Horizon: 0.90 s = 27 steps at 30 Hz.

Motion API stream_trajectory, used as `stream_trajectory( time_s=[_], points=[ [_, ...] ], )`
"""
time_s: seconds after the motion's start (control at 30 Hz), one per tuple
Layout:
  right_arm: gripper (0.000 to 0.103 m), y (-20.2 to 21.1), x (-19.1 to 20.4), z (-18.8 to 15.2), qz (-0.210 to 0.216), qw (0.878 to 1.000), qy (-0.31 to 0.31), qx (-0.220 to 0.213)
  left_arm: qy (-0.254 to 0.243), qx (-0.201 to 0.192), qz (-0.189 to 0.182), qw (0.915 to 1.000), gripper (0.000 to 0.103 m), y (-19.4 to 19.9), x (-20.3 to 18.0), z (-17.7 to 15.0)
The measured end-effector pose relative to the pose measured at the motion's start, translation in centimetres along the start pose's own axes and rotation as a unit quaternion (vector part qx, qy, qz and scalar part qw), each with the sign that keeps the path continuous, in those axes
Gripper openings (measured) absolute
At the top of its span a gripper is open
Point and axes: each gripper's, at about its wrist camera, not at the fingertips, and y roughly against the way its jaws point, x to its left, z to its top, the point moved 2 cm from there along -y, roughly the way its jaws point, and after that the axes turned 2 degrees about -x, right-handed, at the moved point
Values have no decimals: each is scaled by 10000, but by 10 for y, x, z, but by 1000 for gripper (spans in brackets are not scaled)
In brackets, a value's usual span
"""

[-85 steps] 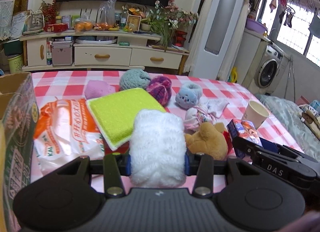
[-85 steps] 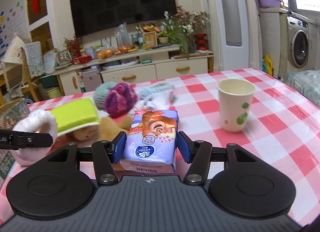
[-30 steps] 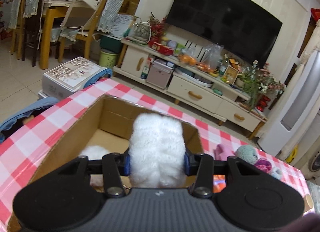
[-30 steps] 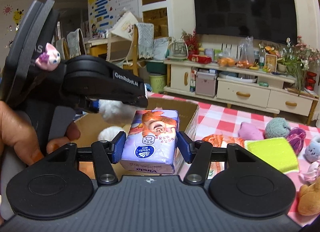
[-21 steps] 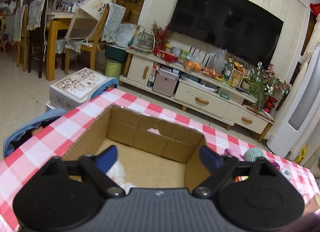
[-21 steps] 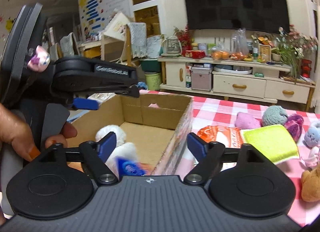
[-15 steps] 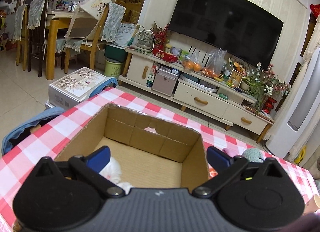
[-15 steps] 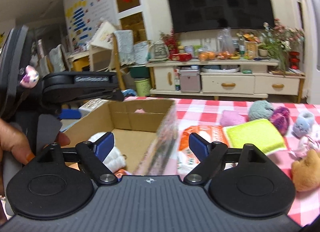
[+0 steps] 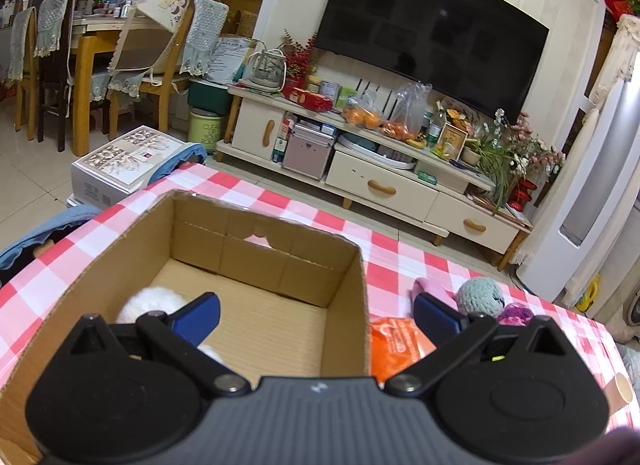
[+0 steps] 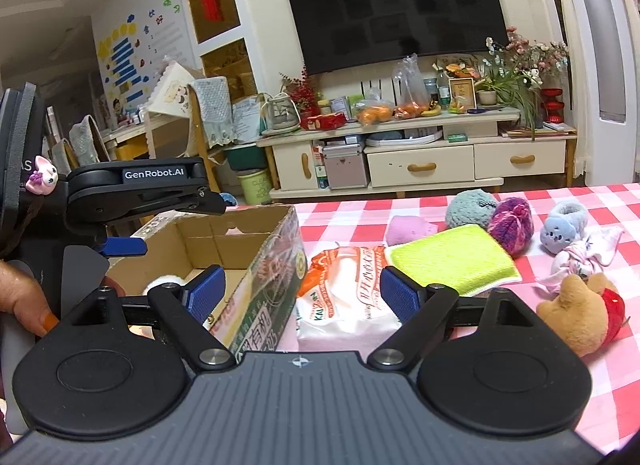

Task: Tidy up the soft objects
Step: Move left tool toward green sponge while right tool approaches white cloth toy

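Left gripper [image 9: 316,311]: I read its jaws as spread wide and empty above the cardboard box [image 9: 344,265]; a second ago they clamped the white fluffy roll [image 9: 150,303], which now lies inside the box at its left side
Right gripper [image 10: 302,291]: jaws wide, nothing held; its tissue pack was let go over the box and I cannot see it now
Meaning: two items stowed, both tools free
Remaining: orange-white pack [image 10: 348,293] just right of the box, green sponge [image 10: 452,257], yarn balls [image 10: 512,225], plush bear [image 10: 580,313] on the checked tablecloth [image 10: 580,377]
Next: I judge the pack the nearest pick
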Motion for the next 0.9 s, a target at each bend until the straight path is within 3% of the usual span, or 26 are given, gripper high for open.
stream_trajectory(
  time_s=[0.9],
  points=[
    [103,22,-41,-11,-599,9977,-243,-210,-740,82,-224,9970,102,-9,-63,-24]
  ],
)
